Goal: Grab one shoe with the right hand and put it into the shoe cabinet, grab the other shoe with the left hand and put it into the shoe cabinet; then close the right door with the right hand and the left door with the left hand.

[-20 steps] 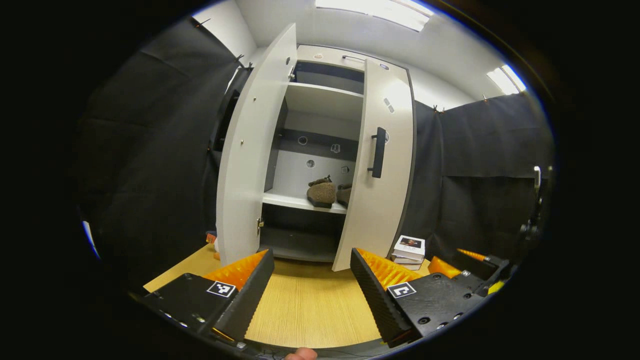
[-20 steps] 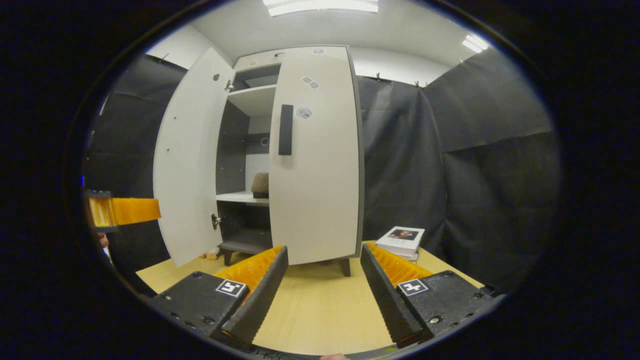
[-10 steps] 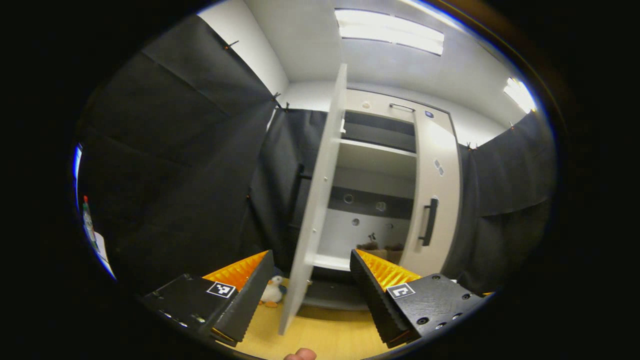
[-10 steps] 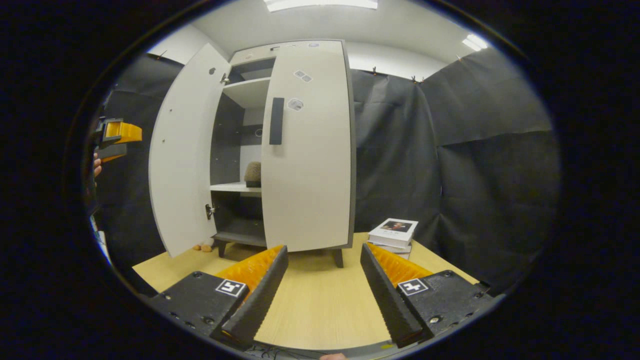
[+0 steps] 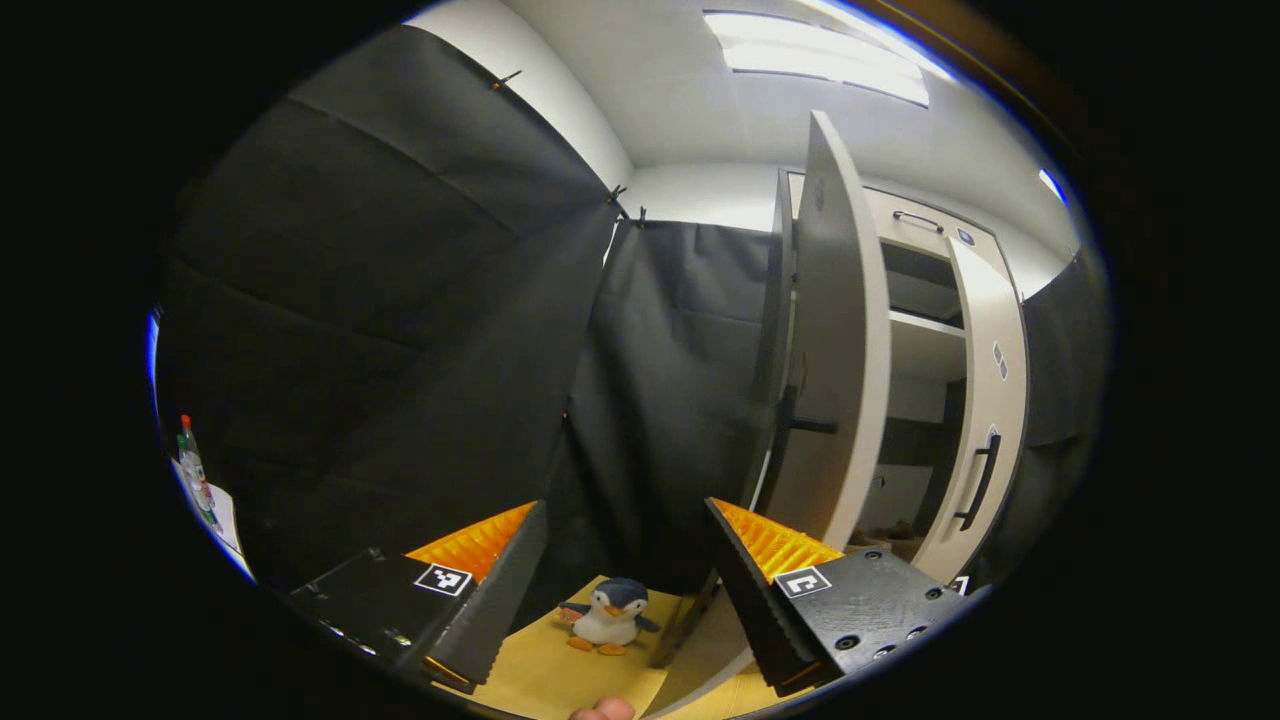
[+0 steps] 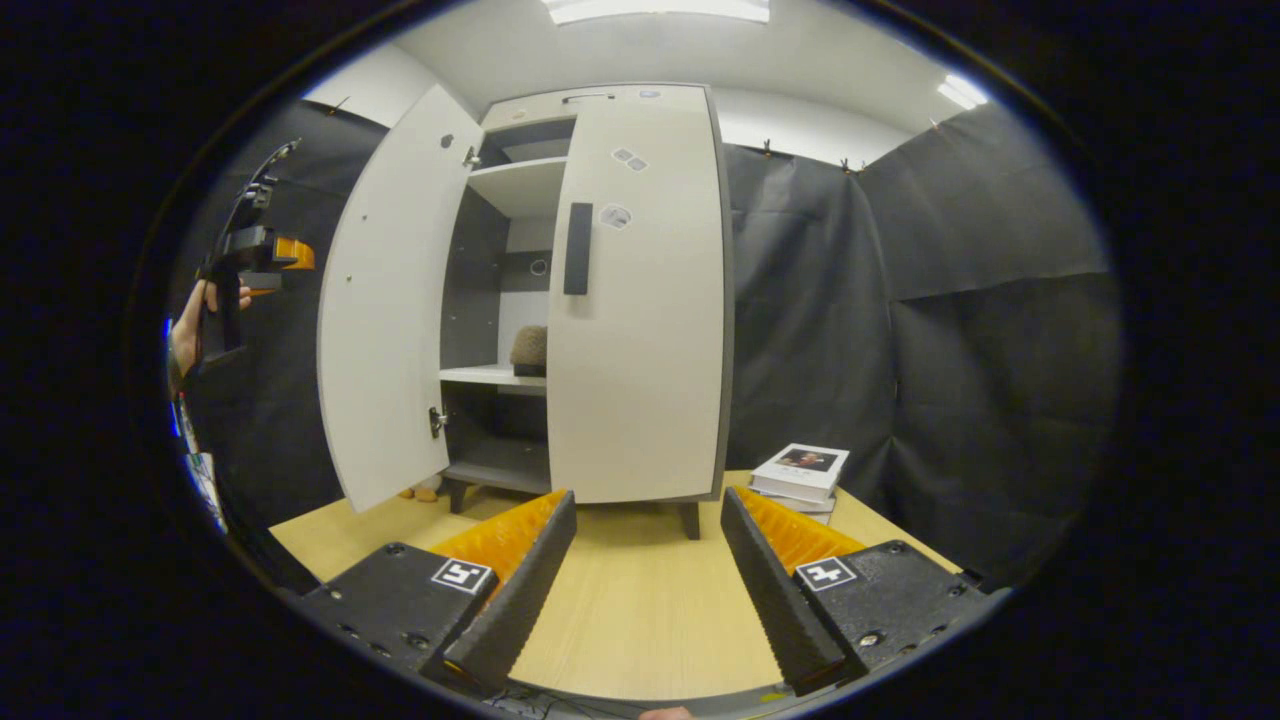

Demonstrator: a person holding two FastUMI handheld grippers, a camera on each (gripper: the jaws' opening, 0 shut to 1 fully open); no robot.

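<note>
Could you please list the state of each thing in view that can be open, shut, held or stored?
Left door: swung wide open.
Right door: shut or nearly so.
Shoe: resting on the cabinet's middle shelf.
Left gripper: open, holding nothing, beside the left door's outer face.
Right gripper: open, holding nothing, above the table.
Books: stacked, closed.
Toy penguin: upright on the table.

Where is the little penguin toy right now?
In the left gripper view, the penguin toy sits on the wooden table, low between the left gripper fingers, just left of the open left door.
</note>
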